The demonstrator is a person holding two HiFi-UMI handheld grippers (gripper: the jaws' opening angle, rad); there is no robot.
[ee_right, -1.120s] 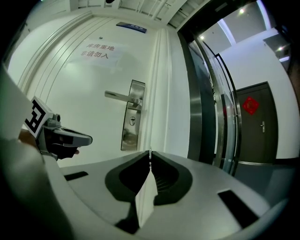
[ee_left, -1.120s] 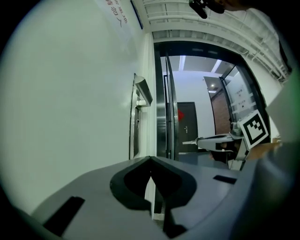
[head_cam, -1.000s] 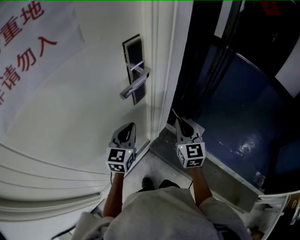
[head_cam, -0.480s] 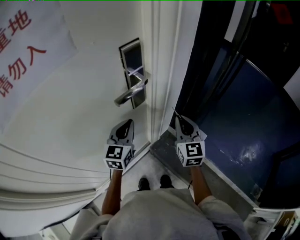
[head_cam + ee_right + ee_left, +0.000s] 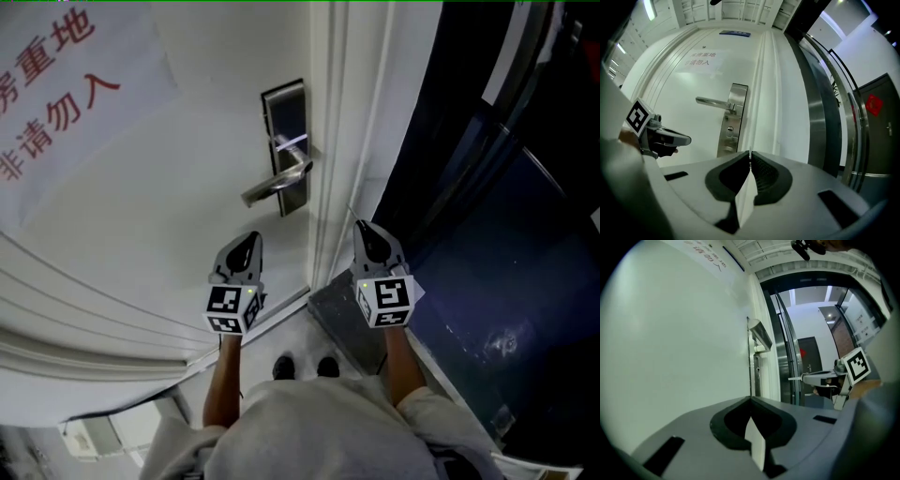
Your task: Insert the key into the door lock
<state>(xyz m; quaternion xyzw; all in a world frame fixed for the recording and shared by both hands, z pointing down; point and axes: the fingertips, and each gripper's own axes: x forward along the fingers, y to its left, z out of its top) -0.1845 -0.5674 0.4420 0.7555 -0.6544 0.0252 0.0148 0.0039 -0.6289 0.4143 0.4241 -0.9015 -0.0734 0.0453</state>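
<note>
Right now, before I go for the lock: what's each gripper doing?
Left gripper: closed, empty.
Right gripper: closed on the key.

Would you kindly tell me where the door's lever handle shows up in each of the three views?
Head view: lever handle upper centre, pointing left from its steel plate.
Left gripper view: lever handle just above centre, apparently seen end-on, jutting from the door.
Right gripper view: lever handle left of centre, above the keyhole.
Shared landmark: the white door frame, immediately right of the handle in every view.
</note>
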